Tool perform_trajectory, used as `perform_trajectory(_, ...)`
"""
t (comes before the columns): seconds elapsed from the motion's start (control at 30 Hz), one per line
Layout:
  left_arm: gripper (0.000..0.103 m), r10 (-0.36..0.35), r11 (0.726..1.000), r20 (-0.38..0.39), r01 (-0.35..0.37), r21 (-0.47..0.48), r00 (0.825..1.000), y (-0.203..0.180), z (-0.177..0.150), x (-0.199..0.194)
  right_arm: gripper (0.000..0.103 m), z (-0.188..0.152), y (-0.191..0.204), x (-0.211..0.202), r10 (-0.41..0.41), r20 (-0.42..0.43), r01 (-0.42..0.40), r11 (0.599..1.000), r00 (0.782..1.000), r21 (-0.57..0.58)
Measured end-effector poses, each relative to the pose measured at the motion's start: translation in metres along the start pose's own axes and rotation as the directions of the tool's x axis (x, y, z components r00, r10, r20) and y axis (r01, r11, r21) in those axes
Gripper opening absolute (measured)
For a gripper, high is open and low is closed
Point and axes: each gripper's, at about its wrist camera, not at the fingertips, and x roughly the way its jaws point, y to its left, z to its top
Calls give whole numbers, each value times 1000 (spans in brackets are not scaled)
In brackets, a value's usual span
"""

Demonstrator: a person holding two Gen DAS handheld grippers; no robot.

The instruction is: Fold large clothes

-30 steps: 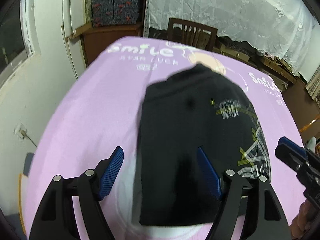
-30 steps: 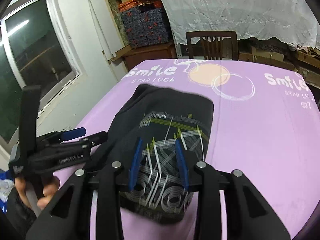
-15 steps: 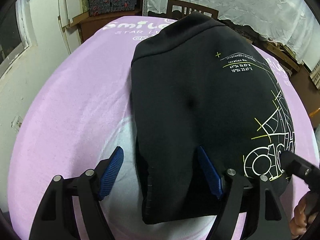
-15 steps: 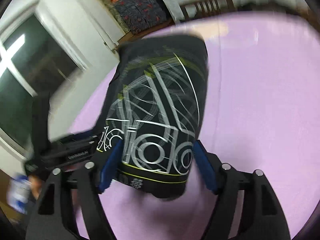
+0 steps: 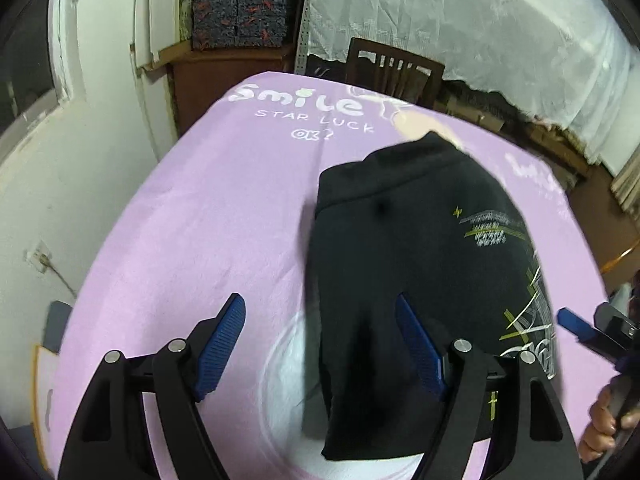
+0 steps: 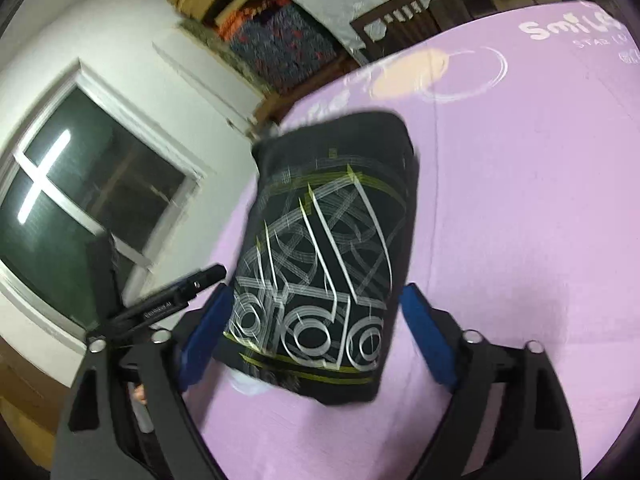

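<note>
A folded black garment [image 5: 404,280] with a white and yellow line print lies on the purple table cover [image 5: 200,220]; it also shows in the right wrist view [image 6: 328,248]. My left gripper [image 5: 320,344] is open and empty, above the garment's near left edge. My right gripper [image 6: 316,336] is open and empty, its fingers on either side of the garment's near end. The right gripper also shows at the right edge of the left wrist view [image 5: 592,332]. The left gripper shows at the left of the right wrist view [image 6: 172,300].
A wooden chair [image 5: 394,70] stands behind the table's far edge. A dark cabinet [image 5: 228,80] with stacked boxes stands at the back left. A white wall and a window [image 6: 80,208] are to the left. White cloth [image 5: 460,20] hangs behind.
Both grippers have pulled back and up from the garment. The right gripper opened from narrow to wide and has tilted. The garment lies flat on the table.
</note>
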Motion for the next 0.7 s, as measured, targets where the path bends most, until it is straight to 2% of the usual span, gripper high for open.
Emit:
perform_trajectory(0.17, 78, -4, 999, -15, 5, 42, 1000, -5, 2, 19, 91, 11, -14, 4, 53, -9, -52, 996, 999, 74)
perform_trajectory(0.4, 78, -10, 997, -44, 13, 71, 999, -4, -8, 44, 91, 19, -17, 38, 34, -90, -30, 999, 995, 44)
perform_trajectory(0.5, 79, 10, 995, -21, -8, 98, 1000, -8, -12, 43, 93, 19, -16, 51, 34, -114, -32, 999, 993, 25)
perform_trajectory(0.6, 80, 17, 993, -13, -16, 117, 1000, -13, -15, 43, 99, 21, -15, 62, 30, -119, -29, 1000, 992, 7)
perform_trajectory(0.7, 80, 32, 990, -7, -31, 138, 999, -18, -19, 44, 99, 23, -15, 67, 34, -116, -34, 999, 993, 6)
